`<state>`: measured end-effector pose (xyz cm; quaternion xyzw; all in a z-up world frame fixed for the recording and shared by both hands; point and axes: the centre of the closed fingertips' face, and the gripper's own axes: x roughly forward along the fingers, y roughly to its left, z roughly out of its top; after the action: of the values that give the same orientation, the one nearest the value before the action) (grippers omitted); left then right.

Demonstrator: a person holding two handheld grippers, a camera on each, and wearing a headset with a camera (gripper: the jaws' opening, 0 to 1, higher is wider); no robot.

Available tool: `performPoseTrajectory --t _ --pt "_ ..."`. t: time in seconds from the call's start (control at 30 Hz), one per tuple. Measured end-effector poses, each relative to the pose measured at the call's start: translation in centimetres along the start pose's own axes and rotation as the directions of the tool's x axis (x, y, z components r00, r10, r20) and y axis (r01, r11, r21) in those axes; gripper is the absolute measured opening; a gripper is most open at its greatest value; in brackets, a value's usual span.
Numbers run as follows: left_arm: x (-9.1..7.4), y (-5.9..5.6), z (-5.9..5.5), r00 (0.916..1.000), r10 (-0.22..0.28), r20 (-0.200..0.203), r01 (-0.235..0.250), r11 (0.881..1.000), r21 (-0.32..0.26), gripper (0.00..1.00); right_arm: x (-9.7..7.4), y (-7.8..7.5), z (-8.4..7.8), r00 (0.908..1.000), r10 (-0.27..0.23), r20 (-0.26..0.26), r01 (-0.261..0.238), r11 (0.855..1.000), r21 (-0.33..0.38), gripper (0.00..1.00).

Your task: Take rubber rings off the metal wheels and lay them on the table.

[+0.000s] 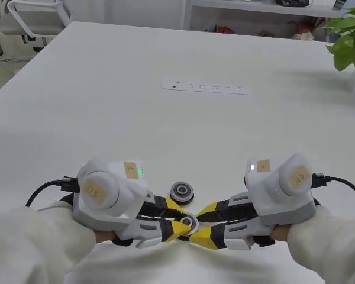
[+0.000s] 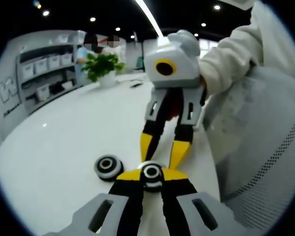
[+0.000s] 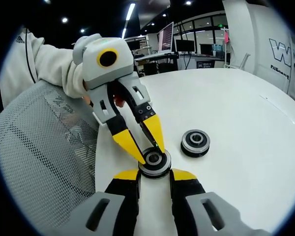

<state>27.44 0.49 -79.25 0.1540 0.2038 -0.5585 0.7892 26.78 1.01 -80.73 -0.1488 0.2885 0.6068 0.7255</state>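
Left gripper: I am holding the left gripper [image 1: 178,228] low over the near edge of the table [image 1: 106,106]. Its two yellow tips are pinching the metal wheel [image 1: 188,222] from opposite sides; the left gripper view shows them pressing against the wheel's flanks.
Right gripper: I am bringing the right gripper [image 1: 200,231] in from the opposite side, nose to nose with the left one. In the right gripper view its tips are closing against the lower flanks of the same wheel, touching it on both sides.
Metal wheel: it is sitting between the four tips, at the table's near edge, just in front of my sleeves.
Rubber ring: the dark rubber ring [image 3: 155,172] is sitting around the gripped wheel's rim.
Second wheel: the second wheel [image 1: 181,191] is lying flat on the table just beyond the grippers, apart from both, with its dark band on.
Background: a power strip [image 1: 207,88] is lying farther up the table, and a plant [image 1: 349,38] is standing at the far right corner.
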Motion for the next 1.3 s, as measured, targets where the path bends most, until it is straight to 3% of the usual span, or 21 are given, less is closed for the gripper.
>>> performPoseTrajectory --t 1.0,1.1,1.23,1.3 --pt "-0.24 -0.02 0.02 1.0000 0.007 0.001 -0.007 1.000 -0.006 0.14 -0.48 -0.30 -0.57 0.9993 -0.005 -0.037 0.003 0.999 -0.043 0.05" --pt "-0.25 0.00 0.03 1.0000 0.007 0.001 -0.007 1.000 -0.006 0.14 -0.54 -0.34 -0.66 0.9989 -0.007 -0.047 0.006 1.000 -0.029 0.02" --pt "-0.26 0.01 0.03 1.0000 0.008 0.001 -0.008 1.000 -0.010 0.14 -0.68 -0.50 -0.75 0.9984 -0.011 -0.056 0.015 0.997 0.071 0.00" --pt "-0.26 0.01 0.04 1.0000 0.008 0.002 -0.008 1.000 -0.010 0.14 -0.60 -0.62 -0.70 0.9982 -0.012 -0.059 0.016 0.997 0.077 0.00"
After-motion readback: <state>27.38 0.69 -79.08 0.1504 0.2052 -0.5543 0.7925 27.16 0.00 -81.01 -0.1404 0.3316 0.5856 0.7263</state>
